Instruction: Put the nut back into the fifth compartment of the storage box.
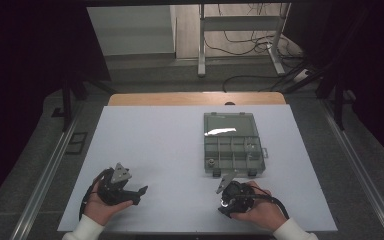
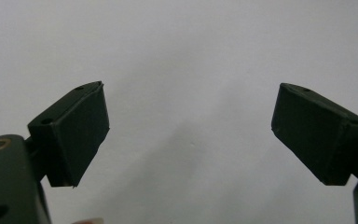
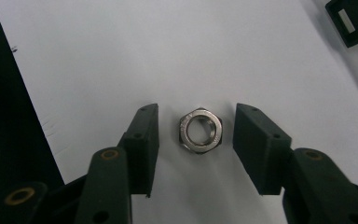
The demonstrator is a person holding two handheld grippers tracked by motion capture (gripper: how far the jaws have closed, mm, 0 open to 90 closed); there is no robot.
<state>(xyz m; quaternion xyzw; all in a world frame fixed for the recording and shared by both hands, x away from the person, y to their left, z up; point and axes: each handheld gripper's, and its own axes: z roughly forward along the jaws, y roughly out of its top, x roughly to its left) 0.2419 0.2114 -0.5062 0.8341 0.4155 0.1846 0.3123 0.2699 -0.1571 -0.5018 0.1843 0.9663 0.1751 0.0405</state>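
White desk [image 1: 180,150] carries a nut [image 3: 200,131] lying between the right tongs [image 3: 196,140] (pads apart, not touching it). Left tongs [image 2: 190,135] gape wide, empty.

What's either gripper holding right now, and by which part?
Nothing. The silver metal hex nut lies on the white table between the right gripper pads, with gaps either side. The left gripper is open, empty.

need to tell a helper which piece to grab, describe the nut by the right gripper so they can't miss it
Start at the white table sheet, then find the clear compartment box. In front of it, the right gripper points down at a hex nut lying flat between its open jaws, untouched. It is shiny silver, six-sided, with a round hole.
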